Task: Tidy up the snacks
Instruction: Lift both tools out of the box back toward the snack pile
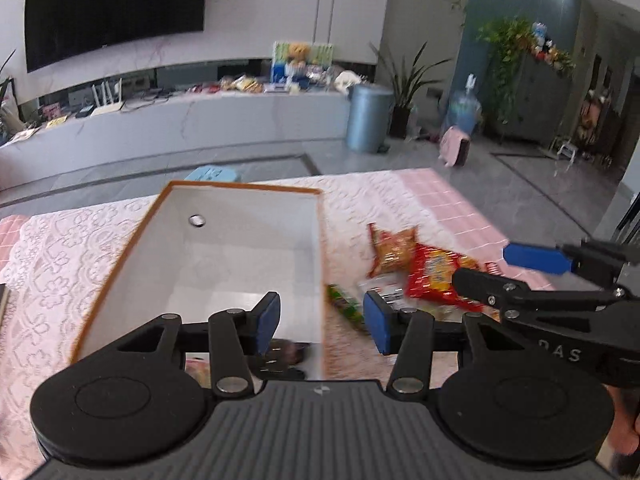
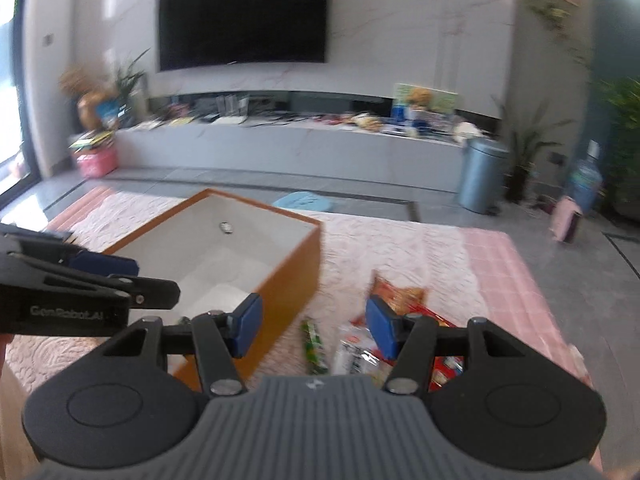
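The open box (image 1: 224, 264), orange outside and white inside, sits on the lace-covered table (image 1: 60, 264) as the place the snacks are likely meant to go; in the left wrist view a few items already lie at its near end, half hidden behind the gripper, while the rest of its floor is bare. The loose snacks lie in a small heap just beside the box's right wall, at about 3 o'clock from it: an orange-yellow packet (image 1: 394, 250) farthest back, a red packet (image 1: 438, 276) overlapping it, a green wrapped bar (image 1: 346, 306) nearest the box, and a white packet (image 2: 354, 354) next to the bar. Keeping them close to the box makes each transfer short.

The left gripper (image 1: 322, 322) hovers over the box's near right corner, its blue pads wide apart and holding nothing. One finger is over the box interior, the other over the heap.

The right gripper (image 2: 314, 326) hangs above the pile, jaws also spread wide and empty, with the green bar and white packet between its fingers in view. Both tools point forward and slightly down, side by side, the right at 3 o'clock of the left.
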A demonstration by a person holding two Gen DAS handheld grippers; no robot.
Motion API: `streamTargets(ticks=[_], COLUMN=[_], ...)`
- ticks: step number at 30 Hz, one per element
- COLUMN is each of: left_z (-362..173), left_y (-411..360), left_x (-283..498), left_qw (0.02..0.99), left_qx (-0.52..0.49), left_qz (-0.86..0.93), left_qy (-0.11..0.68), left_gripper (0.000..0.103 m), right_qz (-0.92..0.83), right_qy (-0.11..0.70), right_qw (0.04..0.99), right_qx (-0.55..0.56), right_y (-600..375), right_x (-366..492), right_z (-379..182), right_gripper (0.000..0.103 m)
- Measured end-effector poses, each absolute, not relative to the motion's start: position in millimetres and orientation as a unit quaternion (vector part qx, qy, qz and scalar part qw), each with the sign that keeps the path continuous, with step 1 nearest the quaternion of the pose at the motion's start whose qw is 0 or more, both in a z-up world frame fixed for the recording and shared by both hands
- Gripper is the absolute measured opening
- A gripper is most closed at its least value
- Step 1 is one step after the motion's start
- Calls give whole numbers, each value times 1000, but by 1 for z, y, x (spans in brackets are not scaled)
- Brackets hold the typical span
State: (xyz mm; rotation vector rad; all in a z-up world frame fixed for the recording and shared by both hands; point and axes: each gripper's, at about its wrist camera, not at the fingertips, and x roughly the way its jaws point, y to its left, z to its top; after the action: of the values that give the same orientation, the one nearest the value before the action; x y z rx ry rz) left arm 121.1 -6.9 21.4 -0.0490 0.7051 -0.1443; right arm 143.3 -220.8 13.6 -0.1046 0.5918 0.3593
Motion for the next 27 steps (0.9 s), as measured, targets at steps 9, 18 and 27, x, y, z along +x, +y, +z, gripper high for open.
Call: streamTargets(ticks=[9, 18, 27], left_z=[-1, -20, -35], left_y=[-61, -93, -102], left_x=[113, 117, 133], left_qw=[923, 907, 893], left_qx=[-31, 8, -4], left_qz=[-111, -142, -154], left_qy=[367, 396, 424], left_gripper=[57, 67, 78], right_qz=[91, 50, 24], right_qy=[285, 325, 356], right_qw=[954, 944, 934], right_qx=[-33, -14, 22], right_y=[-267, -308, -339], right_x=[107, 113, 132], right_z=[-6, -34, -58], right_gripper=[56, 60, 81])
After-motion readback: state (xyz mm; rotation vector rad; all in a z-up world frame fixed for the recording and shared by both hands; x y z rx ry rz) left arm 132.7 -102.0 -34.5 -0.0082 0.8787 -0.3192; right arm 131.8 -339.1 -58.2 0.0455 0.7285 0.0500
